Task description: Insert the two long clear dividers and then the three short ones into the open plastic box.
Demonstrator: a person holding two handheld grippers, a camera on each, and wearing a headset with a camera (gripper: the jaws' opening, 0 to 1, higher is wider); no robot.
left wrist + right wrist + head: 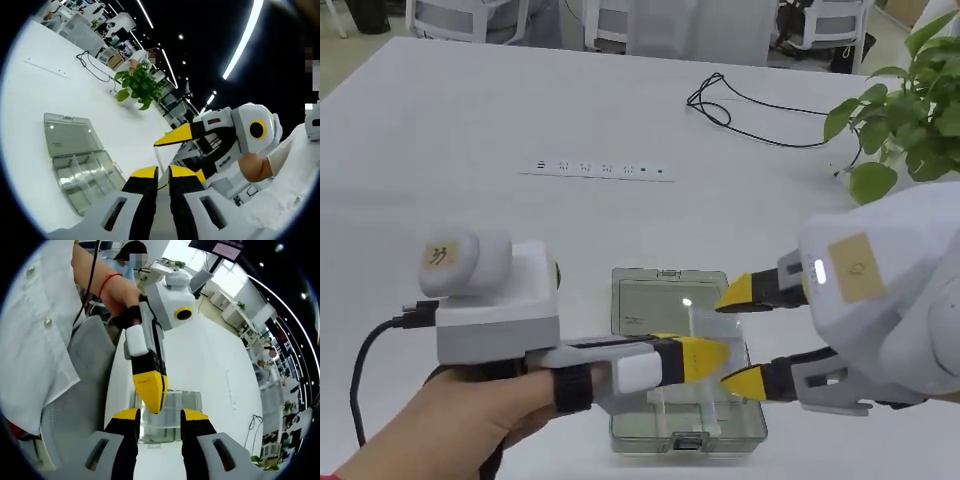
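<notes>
Left gripper pinched a clear divider over the plastic box, right gripper spread wide; the light, stiff, slick sheet seemed best gripped at its edge.

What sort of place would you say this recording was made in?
Most likely an open-plan office or lab: a large white table with a power strip set in its top, office chairs behind it, a potted plant at its edge, and long ceiling strip lights overhead.
</notes>
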